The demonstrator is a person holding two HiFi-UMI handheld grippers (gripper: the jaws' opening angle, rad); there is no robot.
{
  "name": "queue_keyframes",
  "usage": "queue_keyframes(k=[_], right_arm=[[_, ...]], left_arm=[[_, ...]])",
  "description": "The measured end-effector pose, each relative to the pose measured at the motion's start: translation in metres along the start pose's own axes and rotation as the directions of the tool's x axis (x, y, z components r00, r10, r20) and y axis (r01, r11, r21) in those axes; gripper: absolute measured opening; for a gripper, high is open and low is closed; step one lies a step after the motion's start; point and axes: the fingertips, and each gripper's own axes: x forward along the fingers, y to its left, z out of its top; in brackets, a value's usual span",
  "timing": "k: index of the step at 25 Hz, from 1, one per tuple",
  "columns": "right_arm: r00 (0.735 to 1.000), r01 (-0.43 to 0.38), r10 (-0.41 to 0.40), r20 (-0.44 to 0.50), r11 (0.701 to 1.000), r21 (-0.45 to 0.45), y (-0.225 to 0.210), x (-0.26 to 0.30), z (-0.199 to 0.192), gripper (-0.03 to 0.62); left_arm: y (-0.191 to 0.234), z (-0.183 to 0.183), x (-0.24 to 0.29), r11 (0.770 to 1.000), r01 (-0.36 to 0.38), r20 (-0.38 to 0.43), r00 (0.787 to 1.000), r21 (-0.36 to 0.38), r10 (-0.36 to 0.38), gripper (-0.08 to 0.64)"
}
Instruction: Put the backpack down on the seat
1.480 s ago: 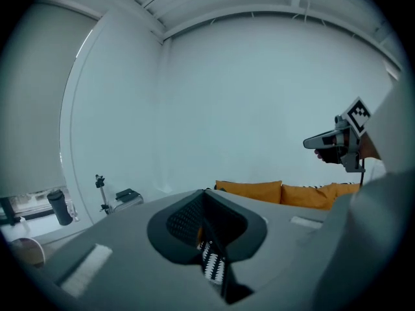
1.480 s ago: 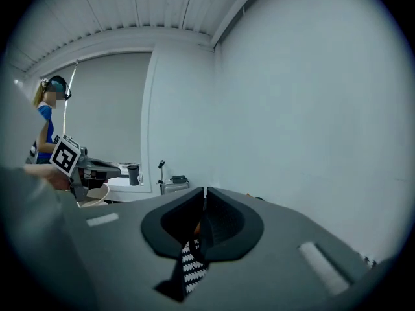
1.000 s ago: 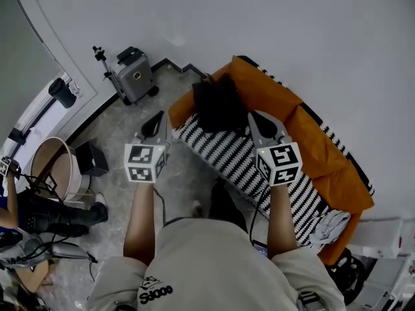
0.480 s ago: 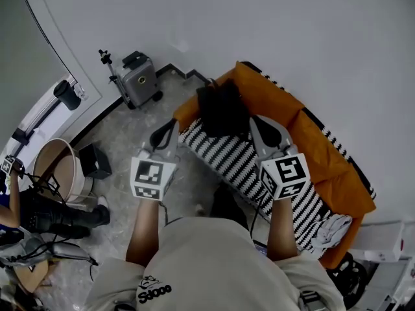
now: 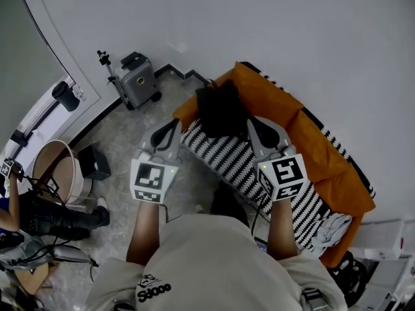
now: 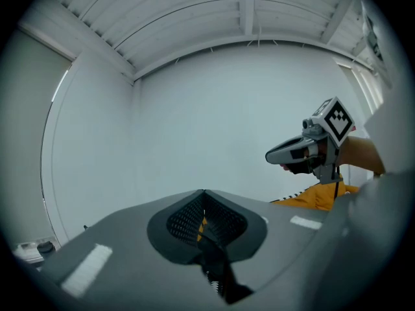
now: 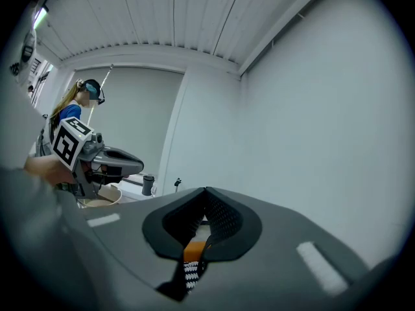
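The black backpack (image 5: 222, 109) rests on the left end of the sofa, on the black-and-white striped seat (image 5: 224, 157) and against the orange cushions (image 5: 279, 102). Neither gripper touches it. My left gripper (image 5: 171, 127) is held over the floor just left of the sofa's corner, jaws shut and empty. My right gripper (image 5: 255, 124) hovers over the seat just right of the backpack, also shut with nothing in it. In the left gripper view my closed jaws (image 6: 204, 205) point at the bare wall, with the right gripper (image 6: 279, 155) alongside. The right gripper view shows shut jaws (image 7: 206, 201) and the left gripper (image 7: 133, 166).
A grey hard-shell suitcase (image 5: 137, 78) with a small tripod stands by the wall. A round tub (image 5: 59, 168) and a black box (image 5: 96, 162) sit on the floor at left, beside another person (image 5: 16, 203). A white cloth (image 5: 329, 229) lies on the sofa's right end.
Both grippers have drawn back a little from the backpack and risen, the left one shifting towards the sofa corner. The backpack stays put on the seat.
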Motion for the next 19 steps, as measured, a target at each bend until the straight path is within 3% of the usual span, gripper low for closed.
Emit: queue_keyframes(k=[19], right_arm=[[0.999,-0.004,0.004,-0.035,1.0,-0.002,-0.001,0.018,-0.01,0.002]], left_arm=[[0.007,-0.012,0.015,0.999,0.034,-0.033,0.999,0.0,-0.034,0.011]])
